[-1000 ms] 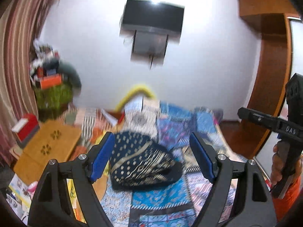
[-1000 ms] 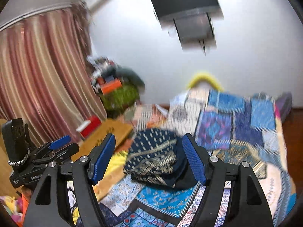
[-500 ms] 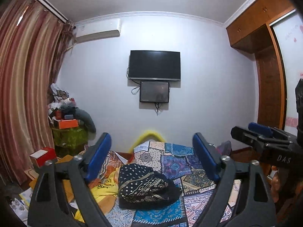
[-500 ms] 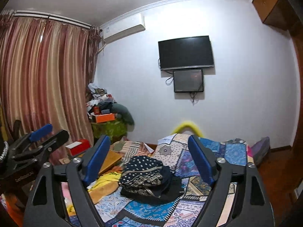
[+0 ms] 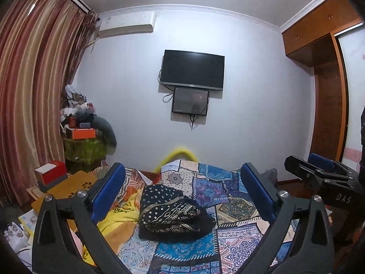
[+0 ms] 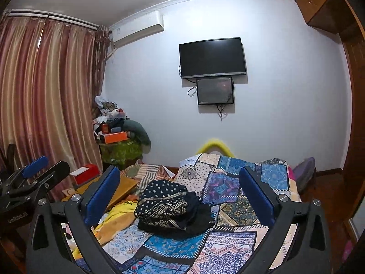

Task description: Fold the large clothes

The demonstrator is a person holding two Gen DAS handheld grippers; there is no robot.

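A folded dark garment with white dots and patterns (image 5: pixel 170 214) lies in a bundle on the patchwork bedspread (image 5: pixel 219 187); it also shows in the right wrist view (image 6: pixel 170 205). My left gripper (image 5: pixel 182 194) is open and empty, held well back above the bed. My right gripper (image 6: pixel 180 196) is open and empty too, also held back from the bundle. The right gripper shows at the right edge of the left wrist view (image 5: pixel 319 178), and the left gripper at the left edge of the right wrist view (image 6: pixel 34 178).
A yellow cloth (image 5: pixel 118 219) lies left of the bundle. A low wooden table (image 5: pixel 66 187) with a red box (image 5: pixel 51 175) stands at the left, a cluttered stand (image 5: pixel 84 137) by the curtains. A TV (image 5: pixel 192 69) hangs on the far wall; a wardrobe (image 5: pixel 328 96) stands at the right.
Both grippers have pulled up and back from the bundle, so the views now take in the wall and ceiling. The garment lies where it was.
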